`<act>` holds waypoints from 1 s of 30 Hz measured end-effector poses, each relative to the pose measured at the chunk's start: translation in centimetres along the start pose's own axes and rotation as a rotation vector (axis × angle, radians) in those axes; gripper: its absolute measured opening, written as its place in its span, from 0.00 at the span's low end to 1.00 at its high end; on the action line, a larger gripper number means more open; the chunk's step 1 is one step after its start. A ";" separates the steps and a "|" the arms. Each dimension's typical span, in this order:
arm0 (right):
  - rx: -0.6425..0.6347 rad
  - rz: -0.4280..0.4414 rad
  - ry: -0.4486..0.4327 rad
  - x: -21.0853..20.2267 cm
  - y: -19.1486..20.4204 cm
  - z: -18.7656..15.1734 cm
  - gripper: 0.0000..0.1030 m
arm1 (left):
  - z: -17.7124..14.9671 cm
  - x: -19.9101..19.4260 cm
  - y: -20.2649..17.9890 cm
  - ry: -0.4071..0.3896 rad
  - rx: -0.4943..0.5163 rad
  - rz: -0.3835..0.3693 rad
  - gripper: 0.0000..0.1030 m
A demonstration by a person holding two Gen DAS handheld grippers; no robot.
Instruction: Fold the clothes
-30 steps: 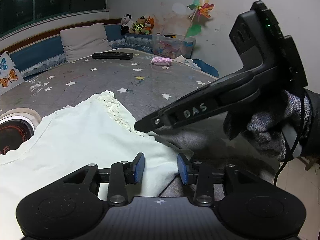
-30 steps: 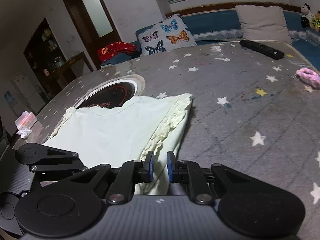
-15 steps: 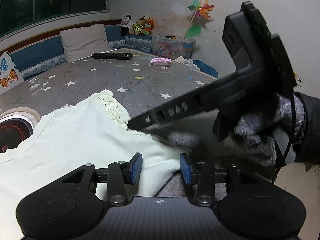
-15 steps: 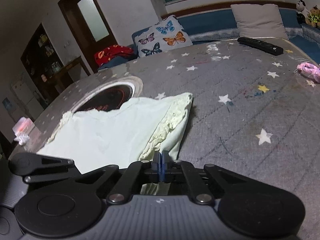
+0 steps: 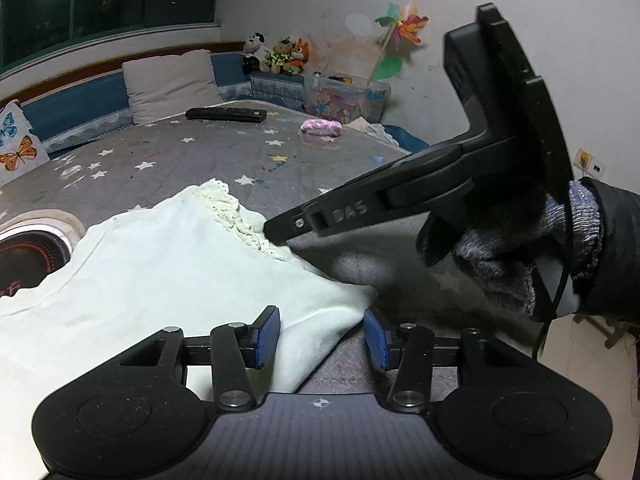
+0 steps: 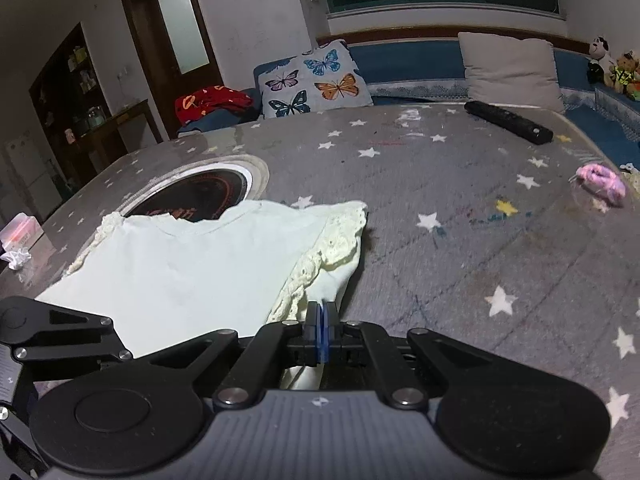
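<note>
A pale cream garment (image 5: 160, 264) with lace trim (image 6: 320, 256) lies flat on the grey star-print surface (image 6: 460, 264). In the right wrist view my right gripper (image 6: 322, 318) has its blue pads shut on the garment's near right edge, just below the lace. From the left wrist view it (image 5: 280, 236) shows side-on, tip at the lace, held by a gloved hand (image 5: 500, 256). My left gripper (image 5: 322, 338) sits low at the garment's corner. Its jaws are opening. The corner lies loose between the pads (image 5: 266, 336), which do not press it.
A black remote (image 6: 508, 122) and a pink scrunchie (image 6: 602, 182) lie further back. A round dark hotplate (image 6: 196, 200) is set into the surface beside the garment's neckline. Pillows (image 6: 316, 80) line the far bench. The surface's edge and the floor (image 5: 592, 360) lie to the right.
The right gripper's pads have closed onto the garment's edge by the lace. The left gripper's pads have spread a little wider around the corner. Neither hand has shifted much.
</note>
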State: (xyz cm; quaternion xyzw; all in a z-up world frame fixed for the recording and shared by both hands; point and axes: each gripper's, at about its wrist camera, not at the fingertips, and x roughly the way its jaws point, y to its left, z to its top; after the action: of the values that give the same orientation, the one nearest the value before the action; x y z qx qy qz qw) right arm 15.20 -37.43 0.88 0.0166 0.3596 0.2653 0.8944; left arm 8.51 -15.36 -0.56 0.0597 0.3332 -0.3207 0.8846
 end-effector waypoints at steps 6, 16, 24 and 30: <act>-0.066 0.057 -0.032 -2.4 2.3 -0.3 0.03 | -0.7 -2.2 1.1 -0.031 -0.054 0.037 0.49; -0.083 0.064 0.055 -0.8 3.9 -2.5 0.05 | -4.4 -8.5 6.0 -0.095 -0.233 0.225 0.53; -0.085 0.037 0.066 -0.9 4.3 -2.6 0.05 | -10.1 -14.6 10.7 -0.102 -0.405 0.425 0.53; -0.100 0.015 0.088 -0.7 4.7 -2.3 0.05 | -13.7 -18.4 13.4 -0.132 -0.520 0.449 0.51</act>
State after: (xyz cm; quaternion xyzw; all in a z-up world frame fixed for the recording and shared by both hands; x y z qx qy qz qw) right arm 11.09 -34.09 0.62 -0.0372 0.3845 0.2902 0.8755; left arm -1.45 9.26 -1.05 -0.1166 0.3244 -0.0255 0.9384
